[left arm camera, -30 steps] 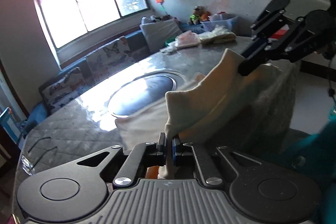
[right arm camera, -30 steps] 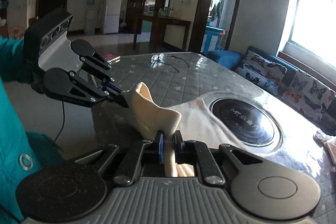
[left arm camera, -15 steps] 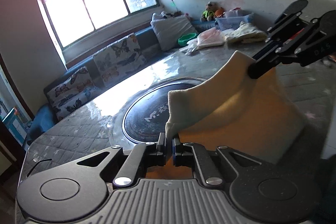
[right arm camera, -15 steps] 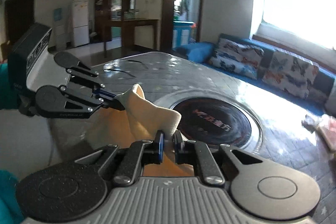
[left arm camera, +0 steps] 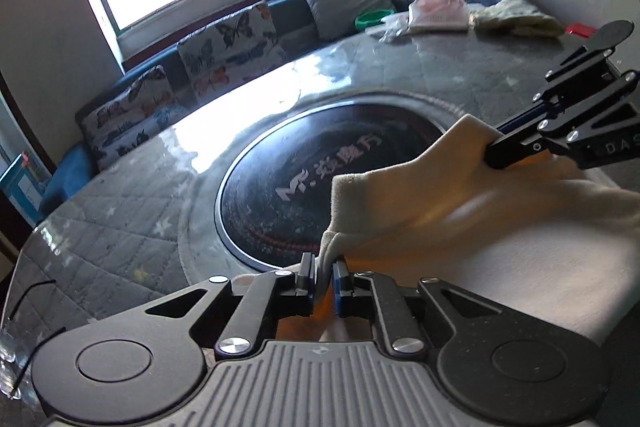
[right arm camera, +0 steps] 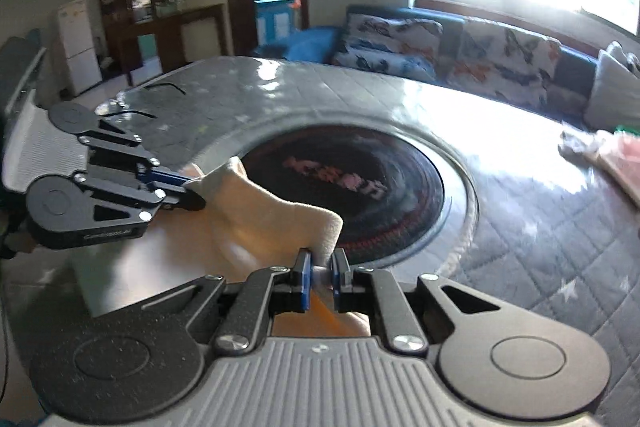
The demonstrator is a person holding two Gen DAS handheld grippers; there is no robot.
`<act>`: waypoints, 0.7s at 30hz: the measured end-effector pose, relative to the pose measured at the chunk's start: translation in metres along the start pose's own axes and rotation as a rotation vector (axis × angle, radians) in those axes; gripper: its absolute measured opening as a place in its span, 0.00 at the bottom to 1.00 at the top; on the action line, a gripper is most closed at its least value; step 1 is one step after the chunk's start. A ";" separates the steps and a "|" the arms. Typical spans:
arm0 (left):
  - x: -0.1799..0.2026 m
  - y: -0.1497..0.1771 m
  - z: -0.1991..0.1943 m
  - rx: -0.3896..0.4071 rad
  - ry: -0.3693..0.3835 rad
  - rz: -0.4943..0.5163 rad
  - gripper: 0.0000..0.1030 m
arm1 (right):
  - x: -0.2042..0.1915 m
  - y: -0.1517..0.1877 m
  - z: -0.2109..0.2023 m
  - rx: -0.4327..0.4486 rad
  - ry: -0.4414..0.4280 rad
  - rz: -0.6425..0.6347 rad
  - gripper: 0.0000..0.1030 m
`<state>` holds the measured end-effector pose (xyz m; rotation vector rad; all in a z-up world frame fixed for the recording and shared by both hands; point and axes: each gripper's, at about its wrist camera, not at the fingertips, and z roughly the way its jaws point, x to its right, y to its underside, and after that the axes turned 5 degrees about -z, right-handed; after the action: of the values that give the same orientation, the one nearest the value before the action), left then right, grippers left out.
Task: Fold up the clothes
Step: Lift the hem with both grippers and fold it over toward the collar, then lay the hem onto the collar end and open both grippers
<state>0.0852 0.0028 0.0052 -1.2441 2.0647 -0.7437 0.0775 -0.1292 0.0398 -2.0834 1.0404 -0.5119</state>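
A cream garment hangs stretched between both grippers over the near side of the round table. My left gripper is shut on one corner of the cloth, and the same gripper shows at the left of the right wrist view. My right gripper is shut on the other corner of the garment; in the left wrist view that gripper comes in from the right. The top edge sags between the two corners. The cloth's lower part is hidden below the grippers.
The table has a quilted grey cover under glass and a black round hob in its middle. Folded clothes and a pink bag lie at its far edge. A butterfly-cushion sofa runs under the window.
Both grippers have carried the cream garment forward over the table towards the hob, and the cloth edge now hangs lower and nearer the black disc.
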 end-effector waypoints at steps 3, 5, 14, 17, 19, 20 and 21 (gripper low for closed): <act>-0.002 0.000 0.009 -0.006 -0.029 -0.020 0.25 | 0.003 0.006 0.012 -0.012 0.023 0.032 0.11; -0.007 0.000 0.013 -0.011 -0.026 -0.044 0.26 | 0.006 0.009 0.019 -0.030 0.028 0.066 0.12; -0.029 -0.001 0.003 0.006 -0.091 -0.120 0.34 | -0.008 -0.001 0.018 -0.030 -0.009 0.051 0.18; -0.035 0.000 -0.006 0.024 -0.092 -0.143 0.34 | -0.014 -0.007 0.018 -0.026 -0.037 0.047 0.18; -0.033 0.002 -0.014 0.034 -0.081 -0.143 0.34 | -0.018 -0.011 0.017 -0.023 -0.056 0.044 0.18; -0.033 0.004 -0.017 0.036 -0.070 -0.143 0.34 | -0.020 -0.013 0.017 -0.022 -0.065 0.042 0.18; -0.031 0.005 -0.021 0.037 -0.061 -0.142 0.34 | -0.022 -0.016 0.018 -0.021 -0.074 0.038 0.18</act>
<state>0.0785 0.0361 0.0212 -1.3868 1.9205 -0.7937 0.0833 -0.0972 0.0396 -2.0809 1.0450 -0.4031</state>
